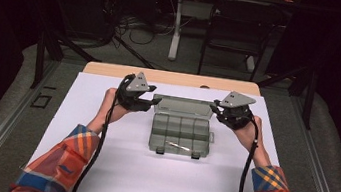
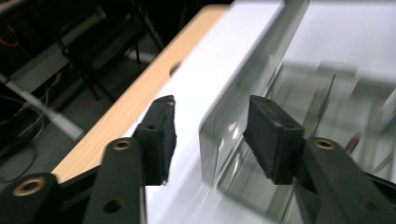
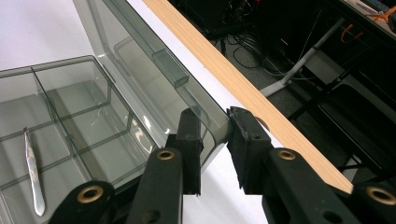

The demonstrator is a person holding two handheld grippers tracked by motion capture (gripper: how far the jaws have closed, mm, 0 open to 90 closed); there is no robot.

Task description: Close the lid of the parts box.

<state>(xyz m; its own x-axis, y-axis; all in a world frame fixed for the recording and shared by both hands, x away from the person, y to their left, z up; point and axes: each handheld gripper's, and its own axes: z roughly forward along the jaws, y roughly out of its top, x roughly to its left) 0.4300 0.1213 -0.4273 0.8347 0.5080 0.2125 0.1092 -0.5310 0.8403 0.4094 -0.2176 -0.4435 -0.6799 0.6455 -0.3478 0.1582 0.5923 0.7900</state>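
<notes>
**Both grippers at the raised lid of the compartment box**

The clear grey compartment box (image 1: 180, 135) sits near the middle of the white sheet (image 1: 113, 168) that covers the table. Its long axis runs from 9 o'clock to 3 o'clock in the high view, and its latch side faces you at 6 o'clock. The lid (image 1: 183, 106) stands up along the box's far edge, at 12 o'clock, hinged open and leaning slightly away from you. A thin metal tool (image 1: 177, 146), tweezers by the look of it, lies in one of the near compartments, pointing roughly 9 to 3 with a slight tilt.

Your left gripper (image 1: 151, 102) is at the lid's left end, about 10 o'clock from the box centre, and its jaws point toward 3 o'clock. In the left gripper view the jaws are well apart and straddle the lid's edge, one pad (image 2: 161, 135) outside over the white sheet and the other inside over the compartments. Neither pad appears to press the plastic, though the frame is blurred.

Your right gripper (image 1: 216, 108) is at the lid's right end, about 2 o'clock, with its jaws pointing toward 9 o'clock. In the right gripper view the jaws are narrowed around the lid's rounded corner (image 3: 215, 126), one pad on each face. They look closed onto it or very nearly so.

Both of your forearms, in plaid sleeves (image 1: 61, 161), come up from 6 o'clock and angle inward. Each hand is wrapped around its gripper body, and the grey plate (image 1: 138, 82) on top tilts toward the box. A black cable (image 1: 94, 156) trails back along each arm.
</notes>
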